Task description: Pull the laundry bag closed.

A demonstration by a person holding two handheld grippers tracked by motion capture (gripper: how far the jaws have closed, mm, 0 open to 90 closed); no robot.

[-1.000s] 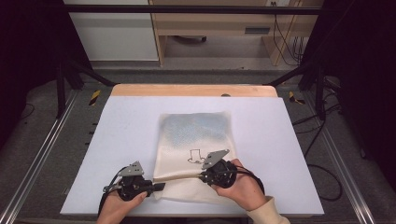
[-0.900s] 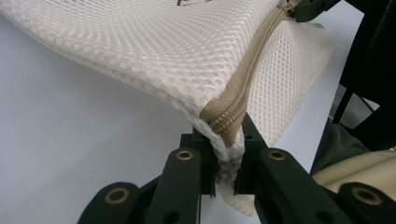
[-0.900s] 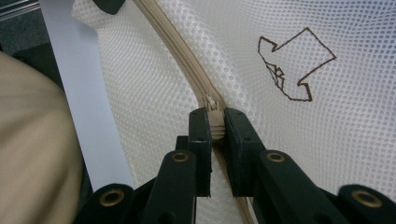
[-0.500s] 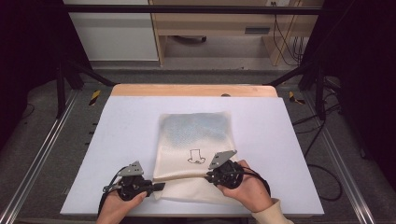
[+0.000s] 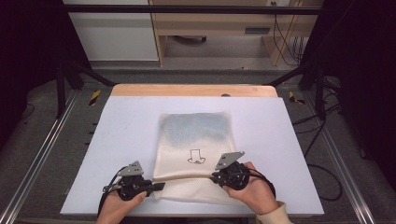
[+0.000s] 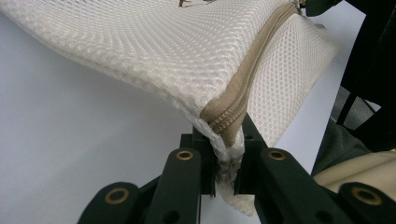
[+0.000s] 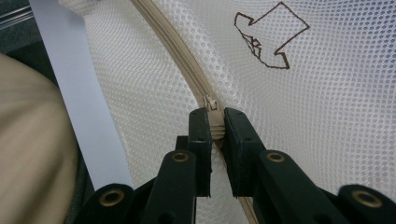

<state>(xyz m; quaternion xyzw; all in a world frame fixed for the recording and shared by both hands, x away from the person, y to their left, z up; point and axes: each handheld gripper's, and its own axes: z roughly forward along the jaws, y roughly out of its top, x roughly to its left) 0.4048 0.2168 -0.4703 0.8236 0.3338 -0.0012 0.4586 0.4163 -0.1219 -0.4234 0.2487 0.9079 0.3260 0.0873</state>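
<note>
A cream mesh bag lies flat in the middle of the white table, with something blue-grey inside its far half and a small sock drawing on top. A tan zipper runs across its near end. My left gripper is shut on the bag's near-left corner at the zipper's end, lifting it slightly. My right gripper is shut on the zipper pull, right of the drawing. A hand holds each gripper.
The table's far edge is a wooden strip. Metal rails run along both sides, and cables lie on the floor at the right. White table surface is bare to the left and right of the bag.
My right gripper has slid to the right along the zipper with the pull. The left gripper has stayed in place on the bag's corner.
</note>
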